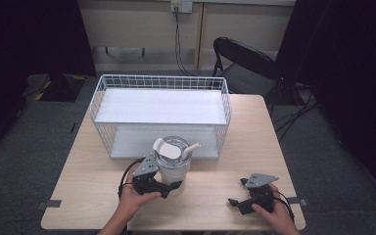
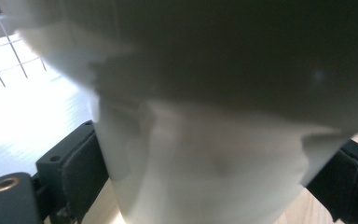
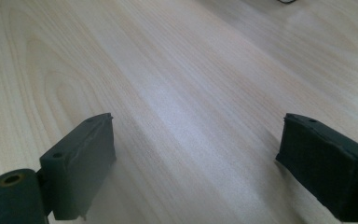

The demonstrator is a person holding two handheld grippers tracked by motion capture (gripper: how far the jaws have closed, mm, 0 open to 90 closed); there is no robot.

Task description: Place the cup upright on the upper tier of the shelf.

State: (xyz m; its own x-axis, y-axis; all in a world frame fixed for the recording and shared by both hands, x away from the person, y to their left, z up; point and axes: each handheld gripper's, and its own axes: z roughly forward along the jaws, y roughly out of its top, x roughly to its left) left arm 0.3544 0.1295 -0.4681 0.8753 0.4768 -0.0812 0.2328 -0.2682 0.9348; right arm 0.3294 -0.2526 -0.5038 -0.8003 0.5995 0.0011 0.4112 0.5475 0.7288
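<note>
Nearest the camera, the person's two hands come in over the near edge of the table [image 1: 78,171], each carrying a hand-held gripper. The left hand-held gripper [image 1: 169,185] is clenched around the lower body of a white jar [image 1: 172,169] with a clear clip-top lid — in the left gripper view its black pads [image 2: 81,175] press against either side of the pale wall [image 2: 205,177], which suggests a low, side-on hold chosen to keep the jar upright and steady. The jar stands on the table just in front of the white wire basket [image 1: 103,105], whose open side faces the person and whose two flat shelves lie bare; holding the jar so close to that opening reads as readying it for a shelf, though this is only a judgement. The right hand-held gripper [image 1: 235,198] rests well apart at the table's right, jaws released and wide over bare wood [image 3: 177,93] — parked there, it seems, to stay out of the way.
</note>
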